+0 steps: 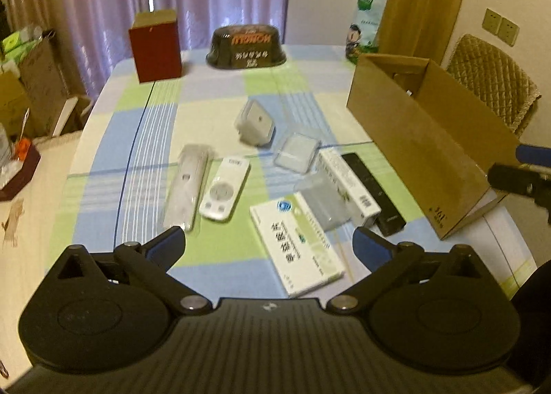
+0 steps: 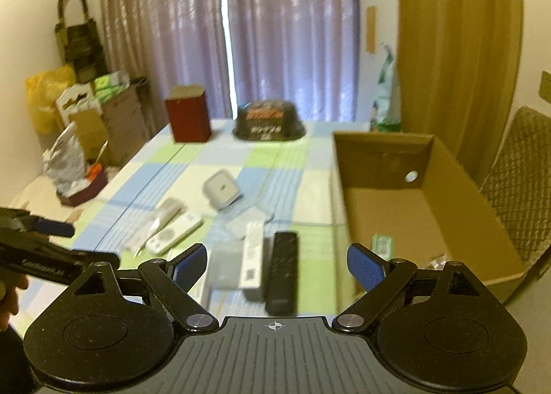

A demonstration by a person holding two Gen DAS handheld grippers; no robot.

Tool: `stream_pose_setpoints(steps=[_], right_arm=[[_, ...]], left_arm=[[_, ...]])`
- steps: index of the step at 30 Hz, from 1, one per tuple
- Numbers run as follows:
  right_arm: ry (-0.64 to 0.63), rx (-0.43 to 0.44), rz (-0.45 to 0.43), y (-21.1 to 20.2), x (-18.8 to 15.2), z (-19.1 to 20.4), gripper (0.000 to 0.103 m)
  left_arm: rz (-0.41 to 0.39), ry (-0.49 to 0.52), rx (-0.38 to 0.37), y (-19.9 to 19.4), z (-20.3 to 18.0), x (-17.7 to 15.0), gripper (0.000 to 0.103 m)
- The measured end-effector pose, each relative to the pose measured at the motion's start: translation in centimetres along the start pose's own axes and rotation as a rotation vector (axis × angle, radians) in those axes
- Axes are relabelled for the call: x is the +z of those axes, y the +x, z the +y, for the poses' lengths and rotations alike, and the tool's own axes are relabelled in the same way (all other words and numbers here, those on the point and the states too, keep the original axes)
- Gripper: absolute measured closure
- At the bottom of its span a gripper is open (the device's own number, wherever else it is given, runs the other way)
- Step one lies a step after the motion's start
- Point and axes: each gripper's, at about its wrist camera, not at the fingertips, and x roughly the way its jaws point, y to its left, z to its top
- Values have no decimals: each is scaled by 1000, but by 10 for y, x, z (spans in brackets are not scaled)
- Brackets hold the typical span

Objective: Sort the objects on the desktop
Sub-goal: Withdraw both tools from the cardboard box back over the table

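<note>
Above desk [image 1: 113,139], your left claw [image 1: 269,245] and right claw [image 2: 277,265] both spread wide, empty; black remote [image 2: 281,272] lies beside cardboard box [image 2: 385,208], white remote [image 1: 225,193] mid-desk.

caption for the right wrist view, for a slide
Open right gripper above a black remote and white box, beside a cardboard box on the checked tablecloth.

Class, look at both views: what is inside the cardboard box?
Inside the cardboard box, a small green-and-white packet lies on the floor near the front, with something pale, blurred, at the front corner. The near wall hides the rest of that corner.
</note>
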Motion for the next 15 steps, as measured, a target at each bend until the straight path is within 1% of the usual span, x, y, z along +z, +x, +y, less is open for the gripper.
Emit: stream_pose_setpoints(steps=[8, 15], right_arm=[[-30, 35, 64, 9, -28, 13, 12], [-52, 26, 101, 20, -47, 14, 12]], left_arm=[[45, -62, 1, 15, 4, -23, 1], [60, -79, -3, 29, -4, -29, 1]])
